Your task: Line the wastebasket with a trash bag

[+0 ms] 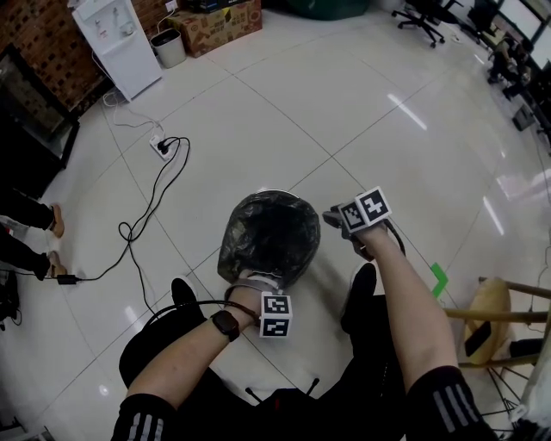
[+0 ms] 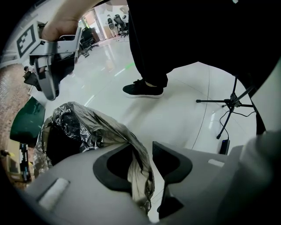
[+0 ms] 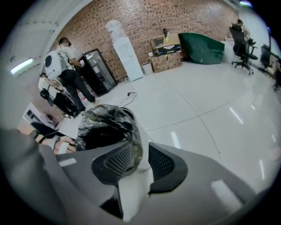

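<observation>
The wastebasket stands on the floor between my feet, draped in a dark, crinkled trash bag (image 1: pixel 269 232). My left gripper (image 1: pixel 254 282) is at the near rim. In the left gripper view its jaws (image 2: pixel 147 160) straddle the folded bag edge (image 2: pixel 136 162); a gap shows beside the right-hand pad. My right gripper (image 1: pixel 332 218) hovers just off the basket's right side. In the right gripper view its jaws (image 3: pixel 140 160) stand apart, with the bag's edge (image 3: pixel 107 118) and the white basket wall (image 3: pixel 136 189) between them, not pinched.
A black cable (image 1: pixel 151 207) runs from a power strip (image 1: pixel 161 146) across the floor at left. A water dispenser (image 1: pixel 116 39), a small bin (image 1: pixel 168 47) and a cardboard box (image 1: pixel 219 26) line the far wall. A wooden stool (image 1: pixel 495 306) stands at right. A bystander's feet (image 1: pixel 53 220) are at left.
</observation>
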Motion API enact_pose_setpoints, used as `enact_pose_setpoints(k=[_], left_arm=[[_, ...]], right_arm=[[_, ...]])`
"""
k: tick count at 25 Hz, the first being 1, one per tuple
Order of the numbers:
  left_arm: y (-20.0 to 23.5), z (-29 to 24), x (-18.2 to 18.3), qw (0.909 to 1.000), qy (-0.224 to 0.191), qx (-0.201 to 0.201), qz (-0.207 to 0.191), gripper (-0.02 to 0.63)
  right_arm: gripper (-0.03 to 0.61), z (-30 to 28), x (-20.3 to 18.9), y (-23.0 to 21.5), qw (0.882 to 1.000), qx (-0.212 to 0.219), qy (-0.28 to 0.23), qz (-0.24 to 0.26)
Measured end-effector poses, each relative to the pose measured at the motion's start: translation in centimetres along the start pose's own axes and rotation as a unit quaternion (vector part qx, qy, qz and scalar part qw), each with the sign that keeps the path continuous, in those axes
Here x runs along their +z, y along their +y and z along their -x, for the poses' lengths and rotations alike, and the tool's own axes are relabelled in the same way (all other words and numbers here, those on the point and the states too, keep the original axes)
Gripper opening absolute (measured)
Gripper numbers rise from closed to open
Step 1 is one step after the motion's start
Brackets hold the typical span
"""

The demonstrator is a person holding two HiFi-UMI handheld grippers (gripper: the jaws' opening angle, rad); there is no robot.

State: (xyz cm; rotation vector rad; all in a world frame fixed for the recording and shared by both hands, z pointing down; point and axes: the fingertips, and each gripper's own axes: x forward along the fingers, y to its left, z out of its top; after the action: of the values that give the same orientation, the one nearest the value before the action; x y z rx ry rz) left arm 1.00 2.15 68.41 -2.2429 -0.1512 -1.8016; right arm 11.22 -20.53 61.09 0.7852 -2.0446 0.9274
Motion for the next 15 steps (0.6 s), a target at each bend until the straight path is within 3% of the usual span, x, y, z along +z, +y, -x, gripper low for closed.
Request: enact_pose_setpoints(k=[2,6,10,15], left_arm=[[0.1,0.1,0.0,1.0,0.0,0.0,0.001,0.138],[0.6,0.6,0.2,0.9999,-0.005,0.002,0.009,0.138],[0.4,1.4,0.1,0.9999,-0.01,-0.003,0.008,0.16],[0.0,3.4,0.5,0.9998,-0.019,0.002,-0.005,0.172]], right_arm=[[0.13,-0.5,0.3,2.1,1.0,0.023,0.002,0.005],[0.115,-1.9,-1.6,2.0,0.999,-0.006,0.035,0.03],[0.083,-2.9,-2.0,2.5,1.0,0.013,0.026,0.008],[0.058,-3.2,-1.7,2.9,0.999,0.013,0.031,0.021]])
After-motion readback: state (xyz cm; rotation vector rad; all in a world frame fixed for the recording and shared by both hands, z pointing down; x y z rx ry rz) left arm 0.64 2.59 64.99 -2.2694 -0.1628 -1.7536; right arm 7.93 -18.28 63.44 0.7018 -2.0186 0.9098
